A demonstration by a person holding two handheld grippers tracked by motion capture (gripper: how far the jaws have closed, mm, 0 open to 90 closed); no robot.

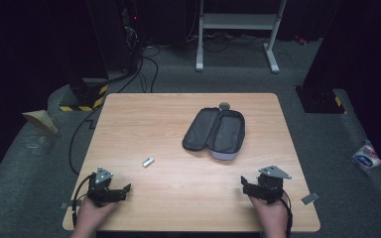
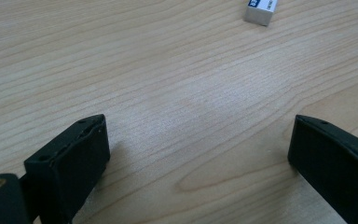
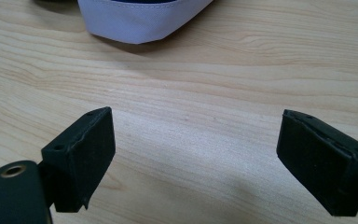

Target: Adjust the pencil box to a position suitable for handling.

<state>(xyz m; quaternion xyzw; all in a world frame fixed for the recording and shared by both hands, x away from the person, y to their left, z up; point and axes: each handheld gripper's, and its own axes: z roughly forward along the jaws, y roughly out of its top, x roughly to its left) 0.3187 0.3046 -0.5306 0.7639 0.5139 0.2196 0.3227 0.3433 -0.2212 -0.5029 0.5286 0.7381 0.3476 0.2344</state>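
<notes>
Dark grey case [image 1: 214, 130] (lilac edge)

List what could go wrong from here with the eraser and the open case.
1. The eraser is small and lies flat on the table; the open left claw may nudge it away rather than grip it.
2. The open pencil case sits loose, so the open right claw may push it toward the far edge.

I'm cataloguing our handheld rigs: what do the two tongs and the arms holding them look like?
Both the left tongs and the right tongs are black, each with two blocky, flat-faced jaws and a grey three-cornered plate on top. A black cable trails from each beside the wrist. The forearms are bare, no sleeves visible.
</notes>
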